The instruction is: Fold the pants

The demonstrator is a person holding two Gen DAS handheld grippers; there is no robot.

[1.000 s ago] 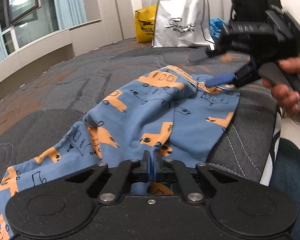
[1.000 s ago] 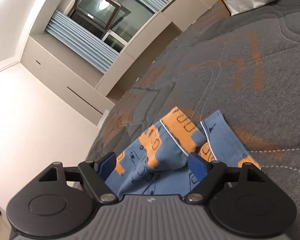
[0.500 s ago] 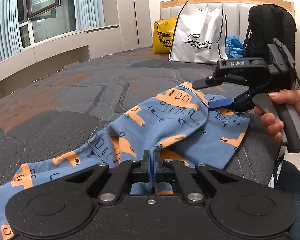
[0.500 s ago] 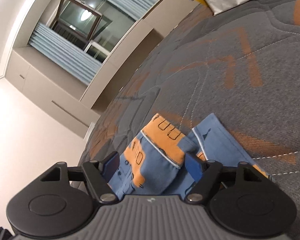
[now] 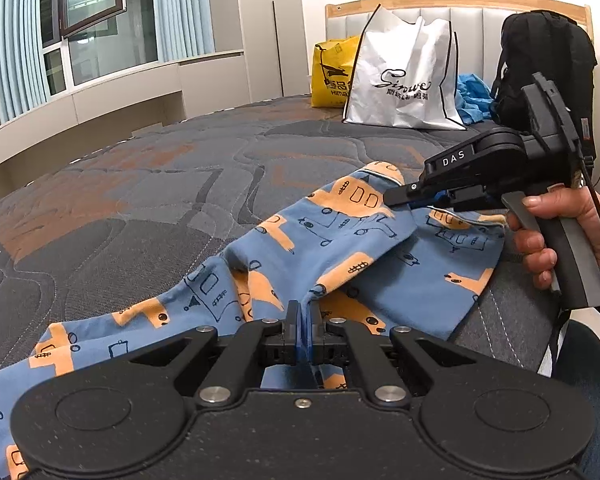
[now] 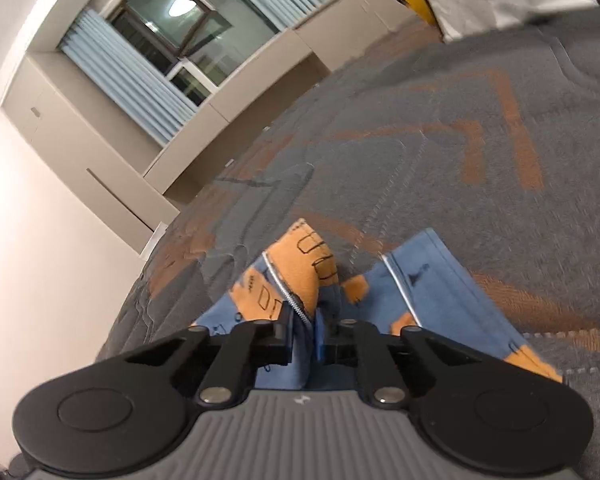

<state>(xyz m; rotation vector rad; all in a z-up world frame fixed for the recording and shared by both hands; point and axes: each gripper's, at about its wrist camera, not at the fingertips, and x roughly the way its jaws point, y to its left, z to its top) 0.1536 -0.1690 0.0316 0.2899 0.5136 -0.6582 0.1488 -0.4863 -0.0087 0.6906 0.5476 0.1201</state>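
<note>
Blue pants (image 5: 340, 248) with orange vehicle prints lie crumpled on the grey quilted bed (image 5: 140, 200), near its right edge. My left gripper (image 5: 302, 316) is shut on a raised fold of the pants close to the camera. My right gripper (image 5: 400, 200), held by a person's hand (image 5: 560, 232), reaches the far waistband end. In the right wrist view the right gripper (image 6: 305, 336) has its jaws closing, and the pads pinch a bunched fold of the pants (image 6: 300, 276) by the white-piped waistband.
At the headboard stand a white shopping bag (image 5: 404, 80), a yellow bag (image 5: 330, 76), a blue cloth (image 5: 470, 96) and a black backpack (image 5: 548, 64). The bed's edge runs down the right. A window with pale curtains (image 5: 92, 20) is at the left.
The right gripper's jaws, wide open around the waistband fold, have come together on it as it slid forward. The left gripper stays shut on its fold.
</note>
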